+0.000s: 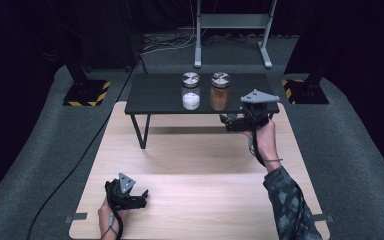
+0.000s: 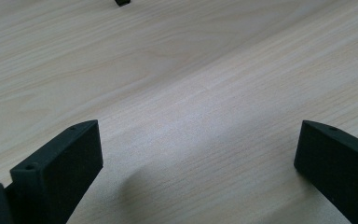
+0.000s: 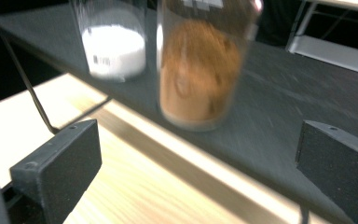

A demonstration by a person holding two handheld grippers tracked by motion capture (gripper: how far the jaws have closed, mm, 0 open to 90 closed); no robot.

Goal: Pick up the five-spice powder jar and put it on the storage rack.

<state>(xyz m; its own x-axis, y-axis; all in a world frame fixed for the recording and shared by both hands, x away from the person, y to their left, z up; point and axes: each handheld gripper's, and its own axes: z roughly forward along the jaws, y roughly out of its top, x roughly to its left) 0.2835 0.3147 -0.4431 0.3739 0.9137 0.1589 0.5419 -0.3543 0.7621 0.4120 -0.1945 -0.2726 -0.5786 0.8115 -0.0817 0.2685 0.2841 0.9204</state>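
Lab — hazard-taped stand bases (image 1: 86, 93), dark curtains

A jar of white powder (image 1: 190, 91) stands at upper centre on a black low shelf (image 1: 155, 95). Below lies the light wooden tabletop (image 1: 190, 160). A grey metal stand (image 1: 232, 22) occupies the top.

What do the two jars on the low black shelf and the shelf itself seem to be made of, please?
The brown-powder jar and the white-powder jar look like clear glass or plastic, since their contents show through; which one is unclear. Their lids look like shiny metal, catching light. The shelf has a matte dark top, perhaps painted board, on thin legs, probably metal.
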